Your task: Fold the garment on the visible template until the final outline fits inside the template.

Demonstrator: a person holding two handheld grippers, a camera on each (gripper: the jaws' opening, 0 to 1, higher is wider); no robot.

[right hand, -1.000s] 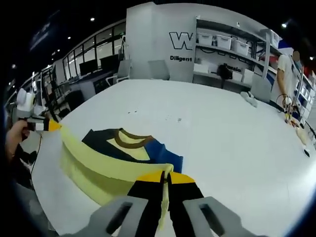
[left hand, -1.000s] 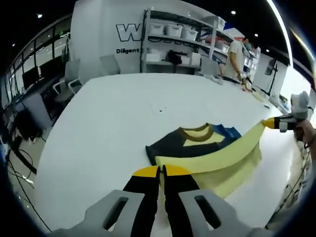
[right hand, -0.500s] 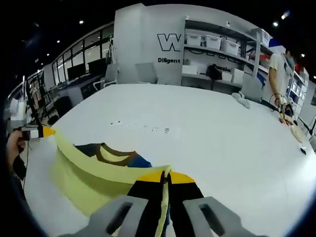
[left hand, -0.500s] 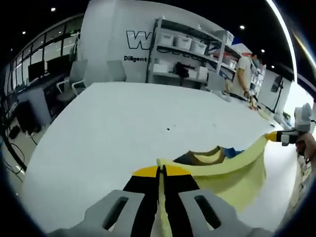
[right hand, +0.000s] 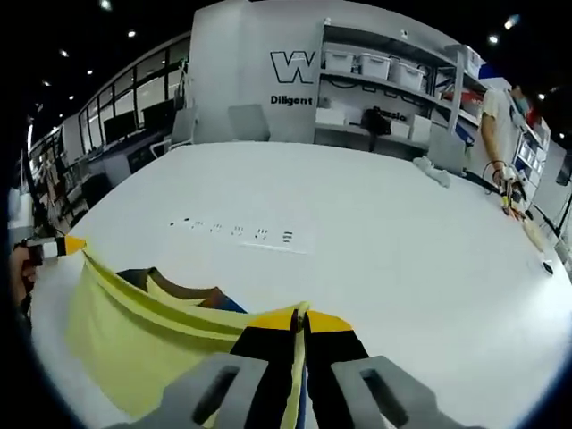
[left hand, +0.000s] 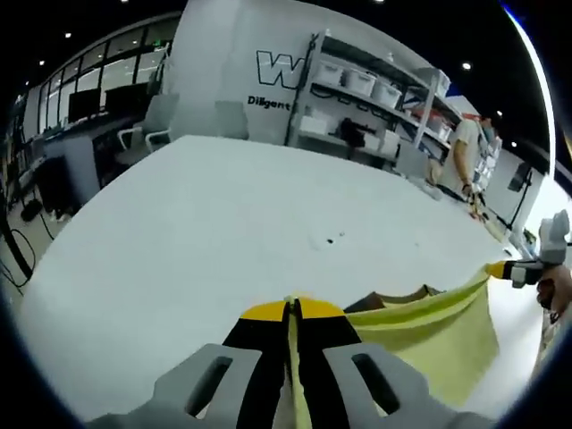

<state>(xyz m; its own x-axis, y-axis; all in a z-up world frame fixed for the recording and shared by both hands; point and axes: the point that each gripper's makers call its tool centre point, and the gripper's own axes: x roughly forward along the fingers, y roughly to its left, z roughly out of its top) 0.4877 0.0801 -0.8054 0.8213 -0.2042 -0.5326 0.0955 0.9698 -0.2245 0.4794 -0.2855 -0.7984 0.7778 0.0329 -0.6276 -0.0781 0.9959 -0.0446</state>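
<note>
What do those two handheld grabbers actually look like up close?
Both look alike. The left gripper and the right gripper each have two black jaws with yellow tips, rising from pale grey moulded mounts with slot-shaped cut-outs. Seen from across, each shows a yellow tip on a grey and white body held in a hand. No cables or sleeves can be made out.

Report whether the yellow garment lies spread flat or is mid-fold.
Mid-fold. The yellow garment with the brown collar hangs with its edge stretched taut between the left gripper and right gripper, both shut on it, raised above the white table.
</note>
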